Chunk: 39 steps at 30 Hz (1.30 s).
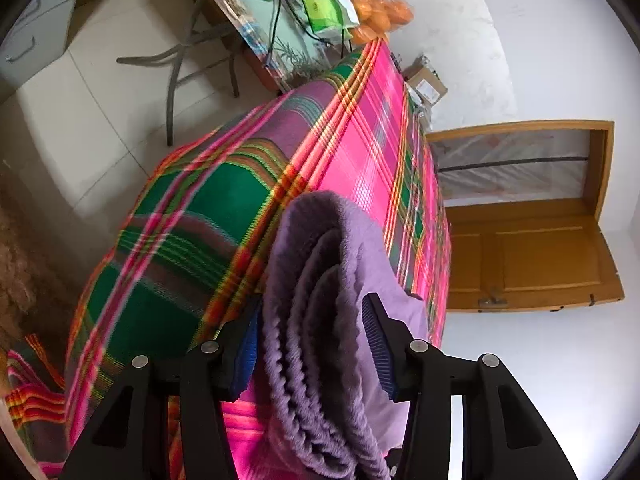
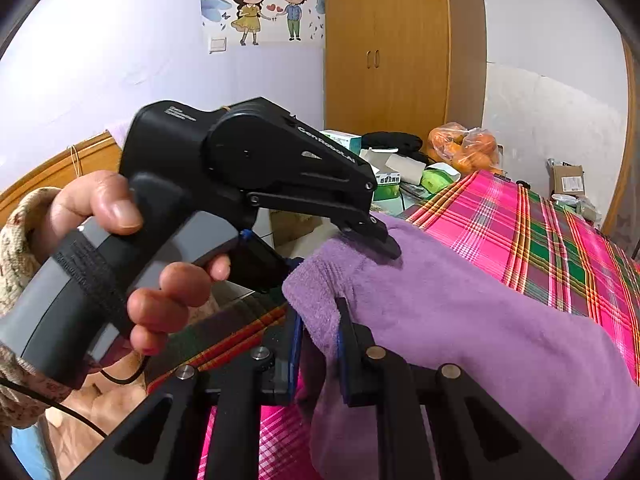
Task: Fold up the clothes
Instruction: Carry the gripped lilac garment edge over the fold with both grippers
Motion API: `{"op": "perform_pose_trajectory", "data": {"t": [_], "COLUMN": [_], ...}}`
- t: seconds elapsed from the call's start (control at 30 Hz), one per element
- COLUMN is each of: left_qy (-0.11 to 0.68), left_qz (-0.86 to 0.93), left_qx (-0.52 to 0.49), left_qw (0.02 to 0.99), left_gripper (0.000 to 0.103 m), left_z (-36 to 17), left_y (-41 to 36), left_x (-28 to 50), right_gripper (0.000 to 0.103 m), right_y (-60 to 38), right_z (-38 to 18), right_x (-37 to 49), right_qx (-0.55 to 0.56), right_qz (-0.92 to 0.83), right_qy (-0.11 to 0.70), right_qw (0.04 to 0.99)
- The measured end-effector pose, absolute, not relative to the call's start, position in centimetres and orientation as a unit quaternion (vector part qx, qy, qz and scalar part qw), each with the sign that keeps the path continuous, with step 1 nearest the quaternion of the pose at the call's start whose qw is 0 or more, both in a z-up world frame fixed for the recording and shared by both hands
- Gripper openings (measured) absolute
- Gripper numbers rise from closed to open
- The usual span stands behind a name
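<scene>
Purple fleece cloth folded thick, long axis running from the near edge of the bed away toward the far right, near end lifted, the rest sagging onto the plaid blanket. Both pairs of jaws at that same near end, side by side, no free end ahead of either. Left gripper with jaws set wide round the whole stack of layers, one finger over and one under, pads seemingly bearing on the bundle. Right gripper just nearer, jaws nearly together, pinching a thin edge of the same cloth. Left hand wrapped round its grey handle, knitted sleeve at the wrist. Likely next: carrying the held end along the axis toward the far right, or setting it down; equal reach for both hands, level travel needed to keep the layers stacked. Beyond the bed a cluttered tabletop with a bag of oranges, a wooden wardrobe, a wooden door, pale tiled floor
</scene>
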<state>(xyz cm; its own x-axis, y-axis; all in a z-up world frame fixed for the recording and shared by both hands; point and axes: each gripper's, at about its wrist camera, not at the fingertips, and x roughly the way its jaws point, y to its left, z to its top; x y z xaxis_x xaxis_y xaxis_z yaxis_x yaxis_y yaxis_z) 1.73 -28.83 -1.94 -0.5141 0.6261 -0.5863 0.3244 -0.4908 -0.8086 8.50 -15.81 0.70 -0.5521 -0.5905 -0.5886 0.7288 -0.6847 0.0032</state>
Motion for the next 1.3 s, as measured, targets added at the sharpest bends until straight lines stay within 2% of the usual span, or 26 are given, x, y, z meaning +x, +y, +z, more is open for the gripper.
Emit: {"op": "perform_pose_trajectory", "data": {"t": [0.1, 0.2, 0.27, 0.3, 0.37, 0.73, 1.07, 1.3], "left_qy": [-0.496, -0.493, -0.489, -0.486, -0.479, -0.467, -0.485, -0.461], "left_qz": [0.716, 0.722, 0.727, 0.731, 0.737, 0.757, 0.737, 0.751], "left_qx": [-0.479, -0.475, -0.471, -0.468, -0.465, -0.445, -0.461, -0.461], "left_qw": [0.104, 0.099, 0.099, 0.101, 0.103, 0.104, 0.09, 0.1], "left_gripper": [0.05, 0.044, 0.033, 0.031, 0.017, 0.015, 0.015, 0.015], "left_z": [-1.9, -1.7, -1.5, -1.4, -1.2, 0.1, -2.3, -0.3], "left_y": [-28.7, -28.7, -28.7, -28.6, -28.4, -29.2, -29.9, -28.7], "left_x": [1.0, 0.5, 0.2, 0.1, -0.1, 0.0, -0.2, 0.0], "right_gripper": [0.015, 0.015, 0.015, 0.015, 0.015, 0.013, 0.013, 0.013], "right_y": [-15.5, -15.3, -15.3, -15.2, -15.2, -17.0, -17.1, -15.8], "right_z": [0.8, 0.9, 1.0, 1.0, 1.0, 1.6, 0.4, 1.2], "right_x": [8.5, 8.6, 8.6, 8.6, 8.7, 9.0, 7.6, 8.4], "right_qx": [0.284, 0.282, 0.283, 0.283, 0.283, 0.278, 0.31, 0.299], "right_qz": [-0.872, -0.872, -0.872, -0.872, -0.872, -0.868, -0.855, -0.859], "right_qy": [0.116, 0.113, 0.109, 0.108, 0.109, 0.109, 0.094, 0.091], "right_qw": [0.38, 0.383, 0.385, 0.386, 0.384, 0.396, 0.406, 0.406]}}
